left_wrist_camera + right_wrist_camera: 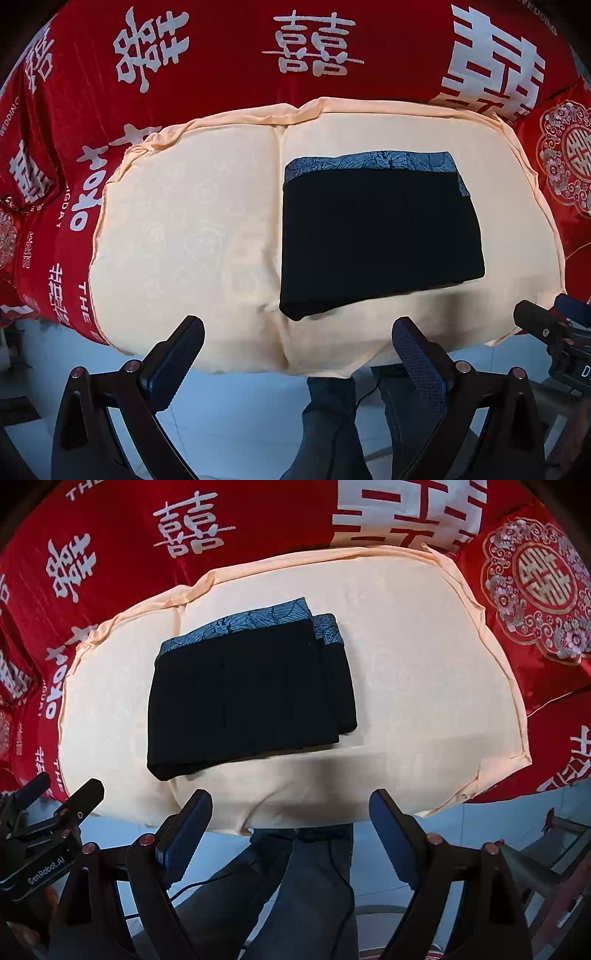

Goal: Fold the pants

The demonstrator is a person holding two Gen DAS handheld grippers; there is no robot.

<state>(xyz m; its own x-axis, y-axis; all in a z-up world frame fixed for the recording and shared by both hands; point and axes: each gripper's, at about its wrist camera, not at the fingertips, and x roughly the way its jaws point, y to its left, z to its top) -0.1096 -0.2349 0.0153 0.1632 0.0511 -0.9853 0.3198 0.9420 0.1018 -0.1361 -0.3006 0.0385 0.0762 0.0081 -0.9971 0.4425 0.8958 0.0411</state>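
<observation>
The black pants (376,236) lie folded into a compact rectangle on a cream cushion (192,229), with a blue patterned waistband along the far edge. From the right wrist view the same pants (247,698) show stacked layers stepping off at their right side. My left gripper (299,332) hangs above the cushion's near edge, open, with nothing between its fingers. My right gripper (290,805) is likewise open and bare, raised above the near edge of the cushion (424,686). Neither gripper touches the pants.
The cushion rests on a red bedcover (221,48) printed with white characters. A red embroidered pillow (535,590) lies at the right. A person's legs in dark jeans (306,886) and a cable stand below on a pale floor. A chair frame (561,849) sits at the lower right.
</observation>
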